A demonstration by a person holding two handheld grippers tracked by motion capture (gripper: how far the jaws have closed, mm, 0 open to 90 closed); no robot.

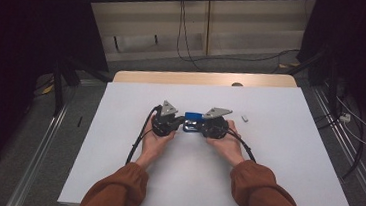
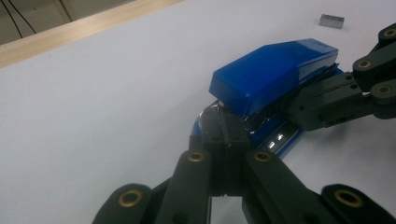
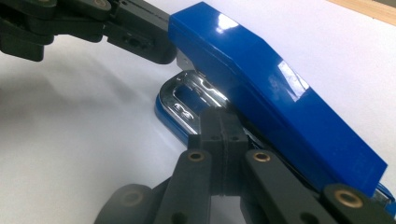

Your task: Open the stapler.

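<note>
— Jaws of both grippers are pressed together, yes? I see no gap between the pads.

— Yes, both pairs are closed flat, and neither pinches anything. The left gripper [image 2: 223,135] puts its closed tip against one end of the stapler [image 2: 275,72], low, where the blue top meets the base. The right gripper [image 3: 223,126] does the same from the other side, its tip near the shiny metal part.

— Where does the stapler lie?

— On the white table [image 1: 286,157], near the middle, directly between the two grippers (in the high view it is the small blue thing [image 1: 192,121] between the hands). It rests on its base, and the top looks a little raised from the base, but how much I cannot tell.

— Why closed jaws, then, if the person wants to handle it?

— My guess is that closed tips work like one firm finger. With a push from both ends the stapler cannot slide away, and a thin tip can go into the gap under the top. Maybe the person wants to lift the top open, for that small grey block [image 1: 244,118] lying apart on the right, which could be staples.

— Is it certain?

— No, only a judgement.
</note>
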